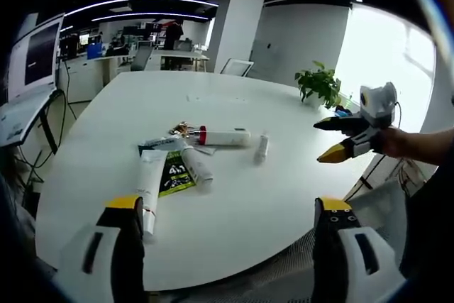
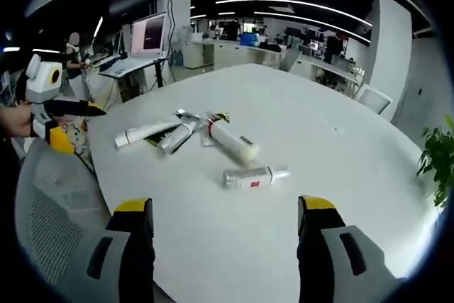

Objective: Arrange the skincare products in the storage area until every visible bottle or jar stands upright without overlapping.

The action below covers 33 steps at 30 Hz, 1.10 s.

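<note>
White table point(image 1: 284, 196), and every tube point(image 1: 150, 186) and bottle point(image 2: 254, 176) lies flat in a heap, nothing stood upright yet, with left gripper point(image 1: 230, 253) and right gripper point(image 2: 225, 250) both spread and empty.

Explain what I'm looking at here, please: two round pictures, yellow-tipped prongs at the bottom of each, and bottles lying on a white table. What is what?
There is no robot arm. A person holds a hand tool with two fingers in each hand, and a fisheye camera rides on each tool, looking forward along it.

In the left gripper view, the left gripper rises from the bottom, fingers wide apart, holding nothing. The right gripper comes in from the right, held in a hand.

In the right gripper view, the right gripper is likewise open and empty, and the left one appears at the far left.

On the white table the skincare items all lie flat: a long white tube, a smaller tube, a white bottle with a red band, a small clear bottle lying apart, and a green packet under the tubes. Nothing stands upright yet.
</note>
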Each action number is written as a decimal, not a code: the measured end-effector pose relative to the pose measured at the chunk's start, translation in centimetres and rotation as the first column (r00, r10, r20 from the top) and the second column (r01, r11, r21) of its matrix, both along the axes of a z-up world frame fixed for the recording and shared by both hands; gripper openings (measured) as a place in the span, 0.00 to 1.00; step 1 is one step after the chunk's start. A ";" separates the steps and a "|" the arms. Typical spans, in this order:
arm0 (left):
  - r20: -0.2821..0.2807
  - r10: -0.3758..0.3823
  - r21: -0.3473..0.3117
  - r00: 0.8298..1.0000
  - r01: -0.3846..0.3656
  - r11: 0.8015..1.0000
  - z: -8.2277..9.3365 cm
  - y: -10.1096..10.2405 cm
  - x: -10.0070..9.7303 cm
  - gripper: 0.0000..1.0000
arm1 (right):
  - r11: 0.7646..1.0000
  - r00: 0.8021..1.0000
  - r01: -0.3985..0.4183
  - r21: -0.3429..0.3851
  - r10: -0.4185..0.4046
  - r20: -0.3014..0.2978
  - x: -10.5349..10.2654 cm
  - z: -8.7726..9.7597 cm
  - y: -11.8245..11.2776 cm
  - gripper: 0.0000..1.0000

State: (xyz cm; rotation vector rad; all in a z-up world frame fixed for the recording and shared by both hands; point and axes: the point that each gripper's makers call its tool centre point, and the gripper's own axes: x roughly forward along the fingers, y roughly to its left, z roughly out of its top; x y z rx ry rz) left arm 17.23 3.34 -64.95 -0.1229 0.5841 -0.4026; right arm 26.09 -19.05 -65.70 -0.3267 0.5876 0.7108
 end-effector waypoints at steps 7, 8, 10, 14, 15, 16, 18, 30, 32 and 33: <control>-0.002 -0.006 0.005 1.000 0.006 1.000 -0.1 -0.1 0.0 0.92 | 0.999 1.000 -0.028 -0.016 0.028 -0.013 1.0 -0.4 0.6 0.79; -0.003 -0.009 0.005 1.000 0.009 1.000 -0.1 -0.2 0.0 0.92 | 0.999 0.999 -0.034 -0.021 0.033 -0.014 1.1 -0.4 0.7 0.79; -0.003 -0.011 0.007 1.000 0.011 1.000 -0.1 -0.2 -0.1 0.92 | 0.999 0.999 -0.046 -0.029 0.045 -0.018 1.4 -0.5 0.8 0.79; -0.003 -0.009 0.005 1.000 0.009 1.000 -0.2 -0.1 -0.1 0.92 | 0.997 0.997 -0.066 -0.043 0.065 -0.029 2.0 -0.6 1.1 0.78; -0.002 -0.007 0.004 1.000 0.007 1.000 -0.2 -0.1 -0.1 0.92 | 0.996 0.997 -0.075 -0.047 0.073 -0.032 2.3 -0.7 1.3 0.78; -0.003 -0.007 0.004 1.000 0.007 1.000 -0.2 -0.1 -0.1 0.92 | 0.995 0.996 -0.081 -0.051 0.079 -0.032 2.4 -0.7 1.4 0.77; -0.006 -0.005 0.003 1.000 0.005 1.000 -0.3 -0.1 0.0 0.92 | 0.994 0.995 -0.093 -0.059 0.091 -0.034 2.9 -0.8 1.5 0.77; -0.019 -0.012 0.003 1.000 0.012 1.000 -0.5 -0.1 -0.1 0.92 | 0.984 0.986 -0.165 -0.074 0.162 -0.042 5.2 -0.6 4.0 0.74; -0.025 -0.012 0.001 1.000 0.012 1.000 -0.5 -0.1 -0.1 0.92 | 0.982 0.984 -0.175 -0.076 0.173 -0.033 5.8 -0.3 4.4 0.74; -0.026 -0.012 0.001 1.000 0.012 1.000 -0.5 -0.1 -0.1 0.92 | 0.981 0.984 -0.180 -0.076 0.178 -0.030 6.0 0.0 4.7 0.73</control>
